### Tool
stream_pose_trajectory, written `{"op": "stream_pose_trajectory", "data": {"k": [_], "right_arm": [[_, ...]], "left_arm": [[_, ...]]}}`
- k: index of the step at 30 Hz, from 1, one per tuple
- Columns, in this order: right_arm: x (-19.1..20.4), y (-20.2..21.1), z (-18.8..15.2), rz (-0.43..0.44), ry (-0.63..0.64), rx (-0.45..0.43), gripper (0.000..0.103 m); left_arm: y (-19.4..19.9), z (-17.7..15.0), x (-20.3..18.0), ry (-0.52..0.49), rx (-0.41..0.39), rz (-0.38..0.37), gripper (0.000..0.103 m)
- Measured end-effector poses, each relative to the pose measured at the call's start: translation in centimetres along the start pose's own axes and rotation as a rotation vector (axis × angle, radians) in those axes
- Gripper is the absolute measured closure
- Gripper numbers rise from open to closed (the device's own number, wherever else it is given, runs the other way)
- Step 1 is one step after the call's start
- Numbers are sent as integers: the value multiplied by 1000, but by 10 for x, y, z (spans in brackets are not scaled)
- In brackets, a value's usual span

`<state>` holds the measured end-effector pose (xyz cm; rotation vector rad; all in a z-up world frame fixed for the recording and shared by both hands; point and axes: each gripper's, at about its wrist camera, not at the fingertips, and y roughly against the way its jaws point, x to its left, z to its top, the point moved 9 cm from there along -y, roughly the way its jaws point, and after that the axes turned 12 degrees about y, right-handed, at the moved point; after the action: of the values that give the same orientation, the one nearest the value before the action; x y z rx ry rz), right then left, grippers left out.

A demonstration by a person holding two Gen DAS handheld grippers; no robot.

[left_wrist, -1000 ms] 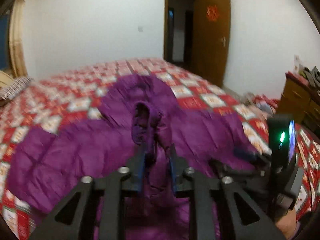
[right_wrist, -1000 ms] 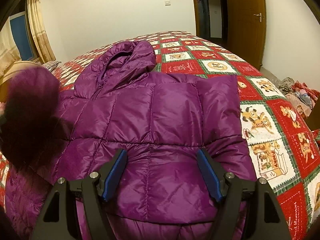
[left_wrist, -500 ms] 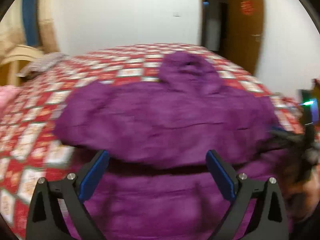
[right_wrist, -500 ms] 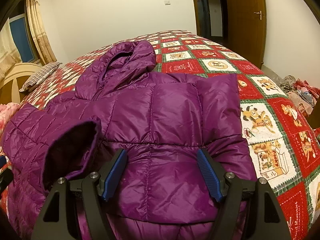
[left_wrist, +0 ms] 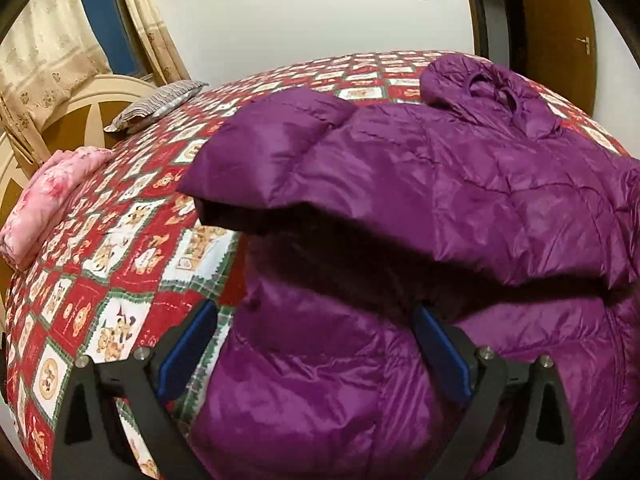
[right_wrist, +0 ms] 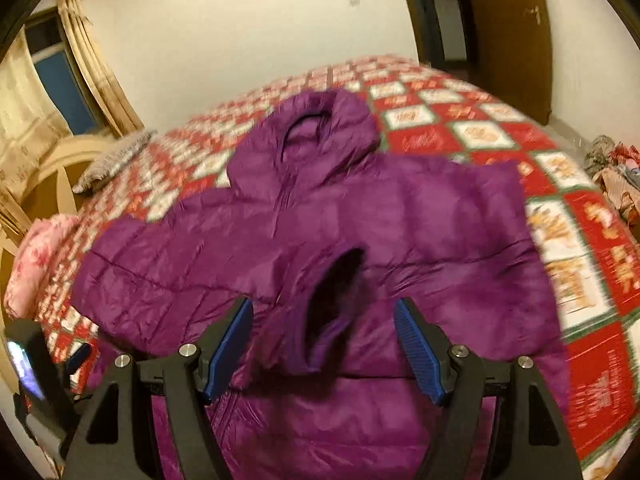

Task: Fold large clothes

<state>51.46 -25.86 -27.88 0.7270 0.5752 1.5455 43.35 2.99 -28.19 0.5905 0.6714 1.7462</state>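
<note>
A purple hooded puffer jacket point(left_wrist: 460, 184) lies spread on the bed; it also shows in the right wrist view point(right_wrist: 400, 216). Both sleeves are folded in across its body. The left sleeve's cuff point(right_wrist: 336, 304) lies open in the middle. The hood point(right_wrist: 320, 128) points to the far side. My left gripper point(left_wrist: 314, 344) is open and empty over the jacket's lower left part. My right gripper point(right_wrist: 324, 336) is open and empty just above the cuff. The left gripper's body point(right_wrist: 32, 364) shows at the lower left of the right wrist view.
The bed has a red, white and green patchwork quilt point(left_wrist: 132, 248). A pink folded cloth point(left_wrist: 48, 200) and a striped pillow point(left_wrist: 160, 104) lie by the headboard at the left. A brown door point(right_wrist: 508, 28) stands at the far right. Clothes point(right_wrist: 616, 176) lie on the floor at the right.
My left gripper let go of the left sleeve, which now lies folded across the jacket, then opened and drew back left. My right gripper rose and pulled back a little.
</note>
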Motion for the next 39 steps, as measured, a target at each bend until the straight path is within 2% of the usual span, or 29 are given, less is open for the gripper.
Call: {"op": "stream_pose_trajectory", "data": {"k": [3,5,7,10,16,23,26,28,30,33,34,36,37,39], "right_arm": [[11,-25,-10,21,4,66,30],[15,-30,-11,4,34,67,33],[22,-27,-10,-10,85,58,71],[22,-14,-2,-6,116,28,80],[-6,18,13,-107,187,-23,81],[-56,1,-14,-190,179,60,80],[-63,-2,-24,-185,178,80,69],[-72,5,-22,-210,167,78,56],[-87,20,-19,-279,145,67,52],[-104,50,-7,-387,113,-5,52],[-102,60,1,-386,105,-48,52],[-87,62,16,-292,112,-92,52],[-73,56,25,-216,128,-91,52],[-54,39,34,-123,148,-64,52]], "left_arm": [[-2,1,0,0,3,-3,2],[-4,2,2,0,7,-1,1],[-7,2,4,1,10,-2,0],[-9,2,5,13,20,-13,0],[-11,1,7,47,42,-49,0],[-7,2,9,56,46,-74,0],[3,5,7,11,37,-80,0],[18,12,5,-35,10,-105,0],[34,26,5,-67,-37,-119,0],[56,63,0,-79,-131,-159,0],[59,79,-4,-77,-156,-167,0],[55,108,-13,-72,-175,-155,0],[49,120,-18,-64,-178,-145,0],[33,138,-30,-45,-175,-133,0]]}}
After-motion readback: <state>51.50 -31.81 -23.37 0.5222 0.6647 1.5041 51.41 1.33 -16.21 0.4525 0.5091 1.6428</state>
